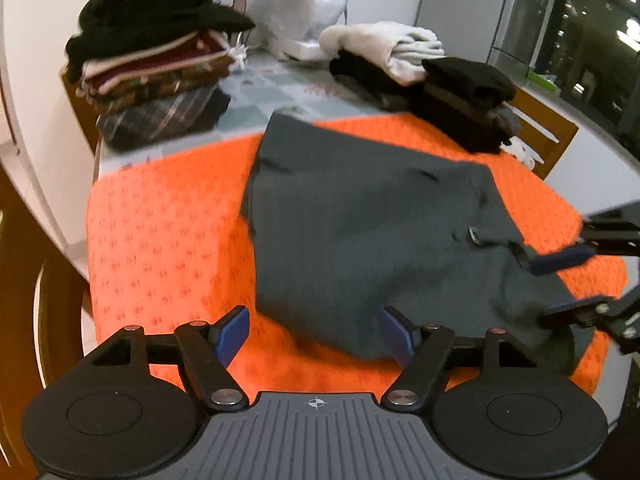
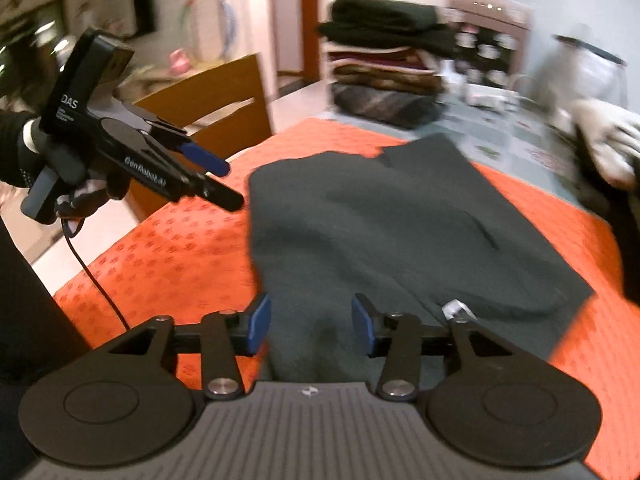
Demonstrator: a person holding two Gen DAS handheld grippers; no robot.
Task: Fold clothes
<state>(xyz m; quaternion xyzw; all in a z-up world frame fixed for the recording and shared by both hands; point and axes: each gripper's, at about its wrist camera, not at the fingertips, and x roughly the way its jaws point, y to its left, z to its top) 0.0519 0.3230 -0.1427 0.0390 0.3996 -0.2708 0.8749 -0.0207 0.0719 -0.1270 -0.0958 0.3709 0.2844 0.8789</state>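
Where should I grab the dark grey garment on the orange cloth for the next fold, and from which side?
Probably take the dark grey fabric garment by its near hem, coming low from the front table edge. That edge bunches and lifts slightly off the orange patterned cloth, giving something to pinch. The open left claw fronts its left end; the open right claw already straddles a raised fold.

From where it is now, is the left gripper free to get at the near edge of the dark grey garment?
Probably yes. The left gripper is open right at the near hem of the grey garment, with only bare orange cloth around. The right gripper works the garment's far side, out of its way.
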